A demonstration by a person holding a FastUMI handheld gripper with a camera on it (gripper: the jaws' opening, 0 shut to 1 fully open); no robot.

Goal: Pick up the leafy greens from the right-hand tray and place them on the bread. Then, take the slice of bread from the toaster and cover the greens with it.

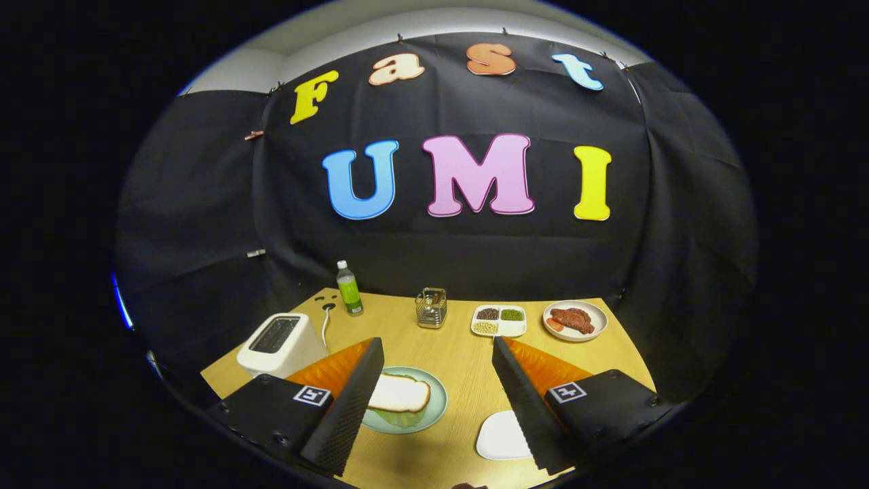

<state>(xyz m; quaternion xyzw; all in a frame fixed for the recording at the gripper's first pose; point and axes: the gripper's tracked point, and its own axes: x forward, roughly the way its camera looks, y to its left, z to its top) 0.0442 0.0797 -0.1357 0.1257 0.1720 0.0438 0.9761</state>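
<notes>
Now the tongs are standing wide apart and holding nothing, raised a little over the near part of the tabletop. Between the fingers, closer to the left one, the green plate is sitting with a slice of bread lying flat on top. A green edge of the leafy greens is peeking out under this slice at its near side, so I judge that the greens are already covered. The white tray near the right finger is looking bare. The toaster is standing at the left edge of the tabletop, and I cannot tell if any bread is remaining inside its slot.

At the far edge a bottle, a small wire holder, a divided dish with beans and a plate with meat are standing in a row, well apart from the sandwich.

To my judgement the task is nearly finishing. The next move is asking only for pulling the tongs back without touching the top slice.
</notes>
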